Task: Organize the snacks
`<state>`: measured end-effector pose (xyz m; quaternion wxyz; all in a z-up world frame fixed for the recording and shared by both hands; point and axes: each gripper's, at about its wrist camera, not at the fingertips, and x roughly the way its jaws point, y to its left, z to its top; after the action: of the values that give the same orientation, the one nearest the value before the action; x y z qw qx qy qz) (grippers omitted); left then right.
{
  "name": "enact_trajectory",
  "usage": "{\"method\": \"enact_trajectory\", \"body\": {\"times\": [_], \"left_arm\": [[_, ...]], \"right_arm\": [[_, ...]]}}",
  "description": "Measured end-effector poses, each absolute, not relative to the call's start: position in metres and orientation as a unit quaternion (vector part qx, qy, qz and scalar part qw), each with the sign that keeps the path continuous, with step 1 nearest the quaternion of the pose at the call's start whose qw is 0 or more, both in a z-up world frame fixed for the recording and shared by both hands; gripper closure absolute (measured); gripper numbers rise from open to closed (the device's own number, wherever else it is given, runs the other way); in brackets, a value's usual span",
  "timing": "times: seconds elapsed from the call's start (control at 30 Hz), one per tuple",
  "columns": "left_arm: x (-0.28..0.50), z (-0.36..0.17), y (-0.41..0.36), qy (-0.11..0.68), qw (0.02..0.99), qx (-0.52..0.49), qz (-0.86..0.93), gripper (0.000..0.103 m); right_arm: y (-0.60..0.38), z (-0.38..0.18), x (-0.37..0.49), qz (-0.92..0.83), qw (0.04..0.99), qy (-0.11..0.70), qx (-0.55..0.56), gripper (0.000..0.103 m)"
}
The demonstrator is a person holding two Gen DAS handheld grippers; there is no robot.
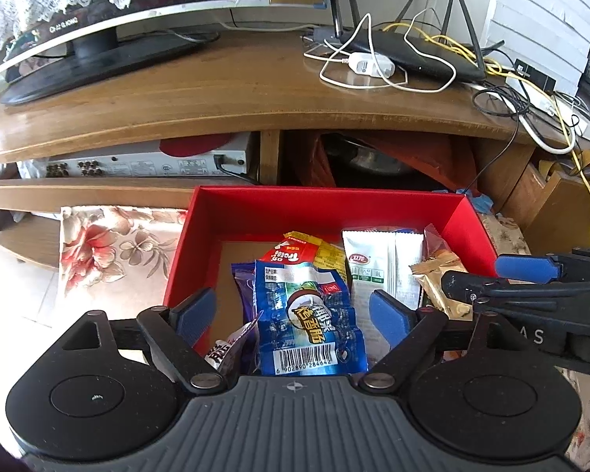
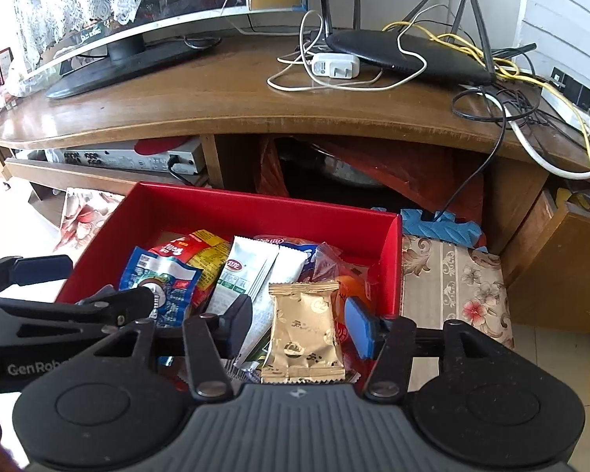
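Note:
A red box point(image 1: 255, 212) point(image 2: 255, 212) holds several snack packets. In the left wrist view a blue packet point(image 1: 310, 318) lies at the front, with a white packet point(image 1: 377, 267) and a red and yellow packet point(image 1: 306, 247) behind it. My left gripper point(image 1: 293, 308) is open and empty, its jaws on either side of the blue packet, just above it. In the right wrist view a gold packet point(image 2: 303, 330) lies at the front of the box. My right gripper point(image 2: 301, 324) is open and empty, its jaws on either side of the gold packet.
The box rests on a floral cloth point(image 2: 452, 283) in front of a wooden TV stand point(image 1: 216, 90). On the stand are a TV point(image 1: 98, 39), a black router point(image 2: 409, 55) and tangled cables point(image 1: 373, 67). A silver player point(image 1: 145, 161) sits on the shelf below.

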<state>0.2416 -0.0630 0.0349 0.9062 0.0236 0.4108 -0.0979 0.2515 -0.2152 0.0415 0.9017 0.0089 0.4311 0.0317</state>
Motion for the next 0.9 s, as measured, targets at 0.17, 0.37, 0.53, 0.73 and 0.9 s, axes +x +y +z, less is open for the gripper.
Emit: {"method": "enact_trajectory", "body": {"times": [0.17, 0.37, 0.53, 0.73, 0.9], "left_arm": [[0.232, 0.037, -0.060, 0.408, 0.907, 0.028, -0.095, 0.011], [0.214, 0.036, -0.057, 0.410, 0.907, 0.032, -0.093, 0.010], [0.194, 0.035, -0.055, 0.411, 0.907, 0.034, -0.090, 0.008], [0.172, 0.032, -0.055, 0.409, 0.908, 0.044, -0.083, 0.004], [0.156, 0.031, -0.053, 0.407, 0.909, 0.041, -0.082, 0.001]], "right_arm": [[-0.217, 0.048, 0.240, 0.033, 0.901, 0.432, 0.021, 0.049], [-0.216, 0.050, 0.219, 0.033, 0.899, 0.437, 0.022, 0.049], [-0.215, 0.046, 0.200, 0.028, 0.894, 0.447, 0.025, 0.049], [-0.215, 0.046, 0.174, 0.030, 0.891, 0.451, 0.033, 0.048], [-0.215, 0.047, 0.153, 0.030, 0.890, 0.453, 0.040, 0.048]]}}
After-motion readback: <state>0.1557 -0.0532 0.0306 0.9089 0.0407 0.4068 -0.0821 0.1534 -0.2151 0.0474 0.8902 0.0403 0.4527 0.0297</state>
